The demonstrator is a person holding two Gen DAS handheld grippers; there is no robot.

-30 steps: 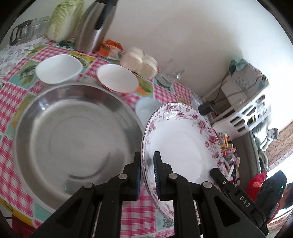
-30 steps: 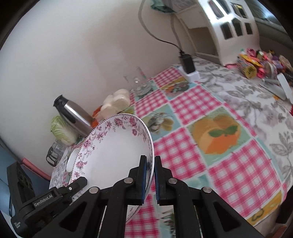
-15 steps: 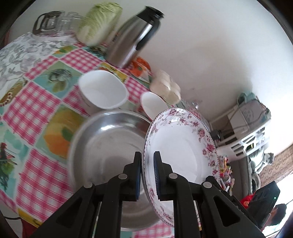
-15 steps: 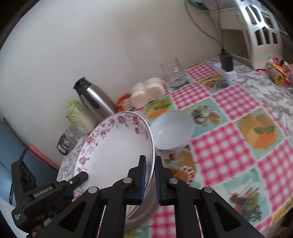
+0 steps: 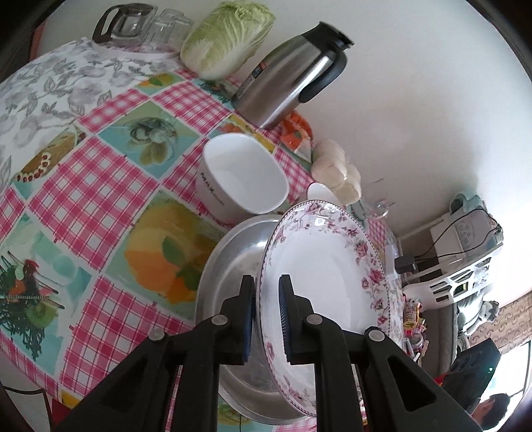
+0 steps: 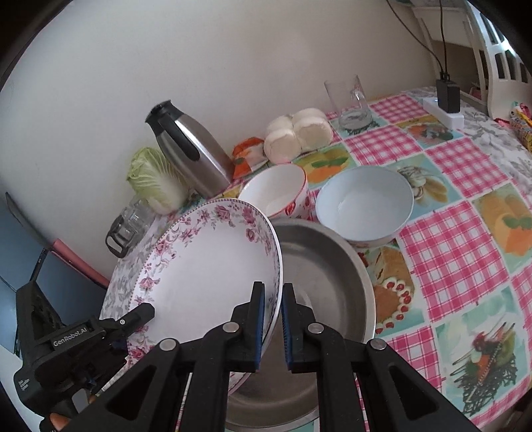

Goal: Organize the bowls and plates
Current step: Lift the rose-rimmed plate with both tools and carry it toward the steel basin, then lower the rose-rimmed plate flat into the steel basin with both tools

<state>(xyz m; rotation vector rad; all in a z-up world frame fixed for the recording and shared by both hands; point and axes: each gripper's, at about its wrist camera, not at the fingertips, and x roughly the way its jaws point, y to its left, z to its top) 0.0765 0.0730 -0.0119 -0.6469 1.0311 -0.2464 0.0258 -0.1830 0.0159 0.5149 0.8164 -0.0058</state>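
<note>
A white plate with a pink floral rim [image 5: 326,275] hangs tilted over a large steel basin [image 5: 229,266]. My left gripper [image 5: 267,299] is shut on the plate's near rim. In the right wrist view the same floral plate [image 6: 206,266] has my right gripper [image 6: 272,299] shut on its opposite rim, and the left gripper [image 6: 133,319] shows at the far edge. The steel basin [image 6: 326,272] lies below and to the right. Whether plate and basin touch is unclear. A white bowl [image 5: 242,176], a red-rimmed bowl [image 6: 272,189] and a pale blue bowl [image 6: 365,202] stand behind the basin.
Along the wall stand a steel thermos jug [image 6: 189,149], a cabbage [image 6: 153,179], a glass pot [image 5: 123,23], wrapped buns [image 6: 299,133] and a glass mug [image 6: 349,99]. A power strip with a charger [image 6: 445,106] lies at the far right. Checked tablecloth [image 5: 83,199] spreads left of the basin.
Both grippers have carried the plate sideways across the table toward the thermos end. The basin, earlier beside the plate, now lies under it, and the bowls have come into the right wrist view.
</note>
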